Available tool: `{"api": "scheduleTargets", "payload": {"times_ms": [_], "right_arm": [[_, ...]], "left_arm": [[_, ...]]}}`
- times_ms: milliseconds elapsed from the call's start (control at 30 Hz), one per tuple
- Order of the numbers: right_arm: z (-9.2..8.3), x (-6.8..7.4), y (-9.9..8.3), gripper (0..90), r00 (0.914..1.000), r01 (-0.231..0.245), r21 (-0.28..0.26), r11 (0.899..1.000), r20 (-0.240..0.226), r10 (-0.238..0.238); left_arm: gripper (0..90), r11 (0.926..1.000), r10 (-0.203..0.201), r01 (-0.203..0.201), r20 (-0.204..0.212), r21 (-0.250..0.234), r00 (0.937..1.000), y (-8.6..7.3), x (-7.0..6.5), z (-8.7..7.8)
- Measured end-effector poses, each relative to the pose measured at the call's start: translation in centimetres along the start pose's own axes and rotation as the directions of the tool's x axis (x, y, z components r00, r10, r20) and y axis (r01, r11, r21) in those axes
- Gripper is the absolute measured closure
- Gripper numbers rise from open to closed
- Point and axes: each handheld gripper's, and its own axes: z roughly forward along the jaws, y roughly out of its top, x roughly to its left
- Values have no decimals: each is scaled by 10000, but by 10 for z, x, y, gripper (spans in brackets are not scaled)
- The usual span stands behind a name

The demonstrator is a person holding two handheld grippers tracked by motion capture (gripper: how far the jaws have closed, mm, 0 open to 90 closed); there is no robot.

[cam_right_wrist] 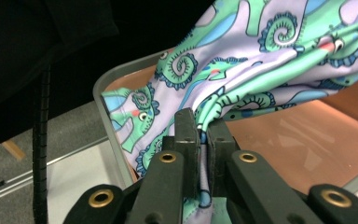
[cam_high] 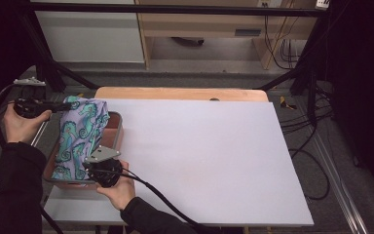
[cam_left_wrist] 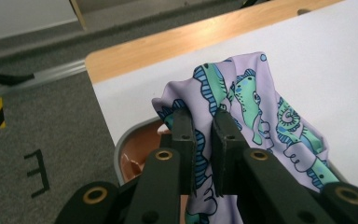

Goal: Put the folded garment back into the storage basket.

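Seahorse-print cloth [cam_high: 80, 134] is held stretched over the tray [cam_high: 115, 127] at the counter's [cam_high: 214, 161] left edge, clamped at opposite ends by left tongs [cam_left_wrist: 204, 135] and right tongs [cam_right_wrist: 203, 135], likely for spreading.

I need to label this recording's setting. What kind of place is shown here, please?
Probably a lab or workshop bench for recording handling tasks: a white tabletop inside a black frame, loose cables on the grey floor, and hand-held grippers working a seahorse-print cloth over a tray.

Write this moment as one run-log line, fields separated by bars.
left gripper: shut on seahorse-print cloth | right gripper: shut on seahorse-print cloth | cloth: stretched over tray | tray: at table's left edge
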Motion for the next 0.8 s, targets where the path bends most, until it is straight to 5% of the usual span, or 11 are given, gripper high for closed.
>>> {"api": "scheduleTargets", "payload": {"times_ms": [133,167,233,400,600,800], "right_arm": [[2,-2,-3,818,9999,-13,322,9995,115,10],[2,-4,-4,744,9999,-101,405,9991,52,99],[-2,-9,-7,524,9999,-152,522,9985,-16,153],[-35,-29,-7,284,9985,-10,21,10000,550,8],[-85,-57,-8,208,9958,-314,-512,9982,843,356],[-123,-82,-12,135,9932,-511,-477,9976,1025,558]], "left_arm": [[781,9987,-373,375,-60,339,9993,-8,6,19],[709,9966,-682,697,-352,437,9970,-13,8,28],[522,9969,-684,715,-853,341,9940,-20,6,37],[282,9940,-1091,1084,-695,-137,9916,-27,-8,41],[163,9822,-1617,1609,-1,-968,9868,-33,-28,35],[88,9816,-1510,1540,346,-1132,9879,-40,-49,34]]}}
